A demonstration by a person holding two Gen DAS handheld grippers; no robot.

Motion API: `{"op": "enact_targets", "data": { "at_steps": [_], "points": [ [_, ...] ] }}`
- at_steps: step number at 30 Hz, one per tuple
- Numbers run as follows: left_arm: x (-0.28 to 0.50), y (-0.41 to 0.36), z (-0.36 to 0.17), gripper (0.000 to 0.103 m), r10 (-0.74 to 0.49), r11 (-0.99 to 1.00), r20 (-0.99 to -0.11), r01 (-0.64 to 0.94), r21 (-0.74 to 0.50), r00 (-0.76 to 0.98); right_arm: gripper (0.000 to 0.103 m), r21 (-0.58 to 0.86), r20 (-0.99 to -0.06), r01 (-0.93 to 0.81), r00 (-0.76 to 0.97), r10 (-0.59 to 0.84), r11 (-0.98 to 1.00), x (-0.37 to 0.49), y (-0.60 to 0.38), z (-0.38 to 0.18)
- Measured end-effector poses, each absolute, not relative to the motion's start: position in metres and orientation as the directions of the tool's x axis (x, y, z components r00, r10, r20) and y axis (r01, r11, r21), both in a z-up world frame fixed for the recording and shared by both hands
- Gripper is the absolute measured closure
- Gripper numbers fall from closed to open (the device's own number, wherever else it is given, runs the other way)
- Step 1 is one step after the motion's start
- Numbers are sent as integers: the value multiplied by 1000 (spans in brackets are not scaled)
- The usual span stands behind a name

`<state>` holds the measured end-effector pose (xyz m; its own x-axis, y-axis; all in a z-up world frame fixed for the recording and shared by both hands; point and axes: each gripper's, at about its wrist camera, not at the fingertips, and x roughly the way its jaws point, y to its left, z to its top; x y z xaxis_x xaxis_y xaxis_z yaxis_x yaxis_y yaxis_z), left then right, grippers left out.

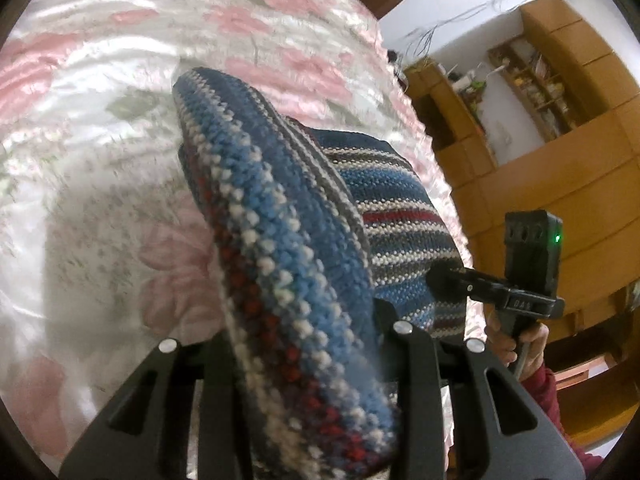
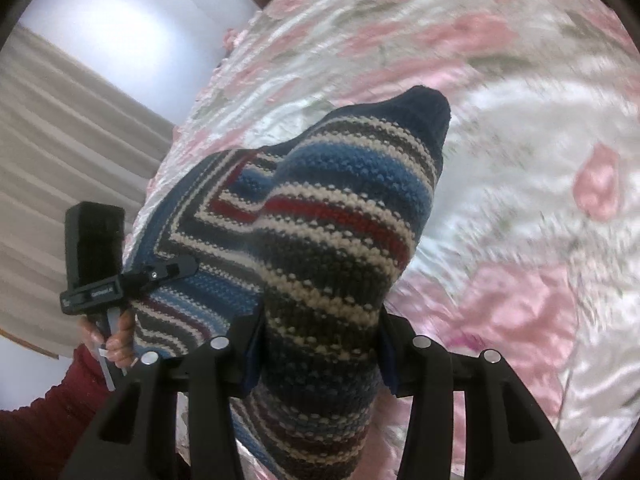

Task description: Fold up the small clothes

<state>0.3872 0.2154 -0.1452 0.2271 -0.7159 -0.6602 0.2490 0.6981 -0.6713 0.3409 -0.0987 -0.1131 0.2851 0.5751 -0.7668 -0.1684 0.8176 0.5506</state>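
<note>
A small knitted garment [image 1: 280,216] with blue, white, grey and red stripes hangs lifted above the bed. My left gripper [image 1: 312,356] is shut on one part of it; the knit bulges up between the fingers. My right gripper [image 2: 320,344] is shut on another part of the same striped garment [image 2: 332,208], whose dark blue hem points away. In the left wrist view the right gripper [image 1: 440,276] bites the garment's far edge from the right. In the right wrist view the left gripper [image 2: 180,268] pinches it from the left.
A shiny white bedspread [image 1: 120,80] with pink flowers lies under everything. Wooden cupboards and shelves [image 1: 560,120] stand right of the bed. A beige curtain [image 2: 60,140] hangs on the other side. A person's hand [image 1: 516,340] in a dark red sleeve holds each gripper.
</note>
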Motion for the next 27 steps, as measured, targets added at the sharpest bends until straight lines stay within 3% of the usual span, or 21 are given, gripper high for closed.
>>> {"op": "enact_targets", "data": {
  "at_steps": [8,17,21,27],
  "points": [
    [366,197,-209,72,-637,769,-741,232,-595,212,55,587,-771,-87,242,589,805,327,-122,-181],
    [352,202,-247,64,-603,798,-750,207,-566,274,47,569,-787,-50,257,562,821,325,-115,-209],
    [346,208,-244,58,-588,808,-757,189,-557,284,34,614,-766,15,255,590,790,321,-120,-210],
    [306,226,-196,55,-490,872,-797,182,-455,353,28,616,-755,10,292,587,788,279,-123,-179]
  ]
}}
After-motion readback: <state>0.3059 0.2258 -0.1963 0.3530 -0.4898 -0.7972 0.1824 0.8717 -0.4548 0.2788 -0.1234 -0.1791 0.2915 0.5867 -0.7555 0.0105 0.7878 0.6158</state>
